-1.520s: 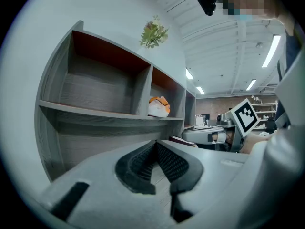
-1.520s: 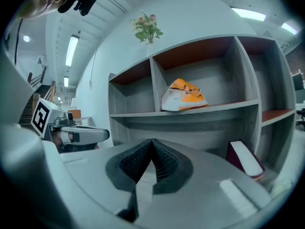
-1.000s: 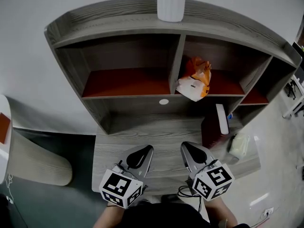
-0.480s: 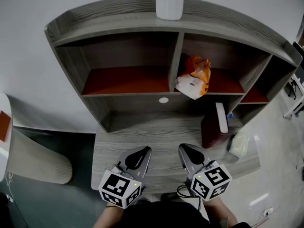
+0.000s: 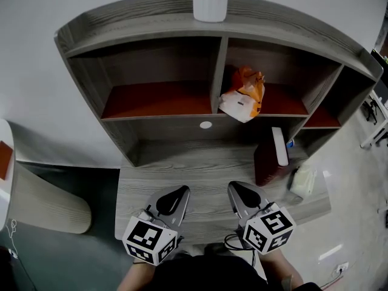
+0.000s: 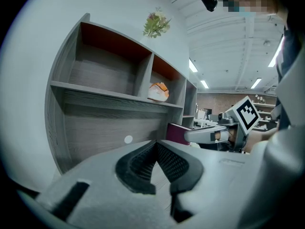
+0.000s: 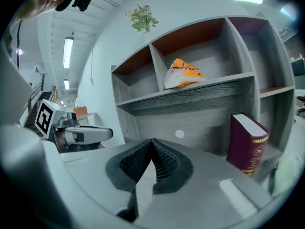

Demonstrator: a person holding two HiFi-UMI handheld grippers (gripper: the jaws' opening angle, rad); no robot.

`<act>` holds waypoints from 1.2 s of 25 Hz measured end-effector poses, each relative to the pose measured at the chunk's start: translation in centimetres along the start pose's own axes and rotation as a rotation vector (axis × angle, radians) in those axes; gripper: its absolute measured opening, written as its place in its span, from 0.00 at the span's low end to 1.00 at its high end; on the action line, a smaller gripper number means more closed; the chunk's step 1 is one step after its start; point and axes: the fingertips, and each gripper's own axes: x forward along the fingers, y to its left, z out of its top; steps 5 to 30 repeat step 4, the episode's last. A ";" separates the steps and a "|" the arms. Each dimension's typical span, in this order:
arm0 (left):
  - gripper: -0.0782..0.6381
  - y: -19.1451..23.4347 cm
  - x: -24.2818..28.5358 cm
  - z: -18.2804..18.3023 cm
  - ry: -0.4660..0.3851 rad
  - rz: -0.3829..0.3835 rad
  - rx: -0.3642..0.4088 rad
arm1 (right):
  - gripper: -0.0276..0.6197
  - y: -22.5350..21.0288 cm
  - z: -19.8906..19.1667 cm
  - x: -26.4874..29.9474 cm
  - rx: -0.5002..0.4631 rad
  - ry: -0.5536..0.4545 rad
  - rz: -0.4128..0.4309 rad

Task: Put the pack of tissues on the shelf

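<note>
Head view, shelf (image 5: 159, 119): grey wood unit with red compartment floors, standing along the rear edge of the counter (image 5: 200, 165).
Head view, pack of tissues (image 5: 242, 96): orange and white, lying in the upper compartment just right of the central divider, with its white end at the front edge of that board.
Head view, white cylinder (image 5: 210, 2): upright on the shelf's top board, above the divider.
Head view, book (image 5: 267, 159): dark red with white pages, upright near the counter's right rear corner, below the board that carries the pack.
Head view, left tool (image 5: 180, 191): over the counter's front edge, left of centre, well apart from the pack.
Head view, right tool (image 5: 236, 188): over the front edge, right of centre, beside the left tool but not touching it.
Left gripper view, jaws: narrow, the ribbed pads meeting at the tip with nothing between them; the pack lies on the board beyond and above.
Right gripper view, jaws: closed together and empty; the pack rests on the board above them, and the book stands to the right.
Right gripper view, flowers (image 7: 141, 18): a small spray on the shelf's top.
</note>
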 end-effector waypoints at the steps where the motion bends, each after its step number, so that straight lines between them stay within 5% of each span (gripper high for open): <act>1: 0.09 -0.1 0.0 0.0 0.000 -0.001 0.001 | 0.04 0.0 0.0 -0.1 0.000 -0.001 -0.001; 30: 0.09 -0.5 0.1 0.1 -0.001 -0.004 0.003 | 0.04 -0.2 0.0 -0.3 0.002 -0.003 -0.003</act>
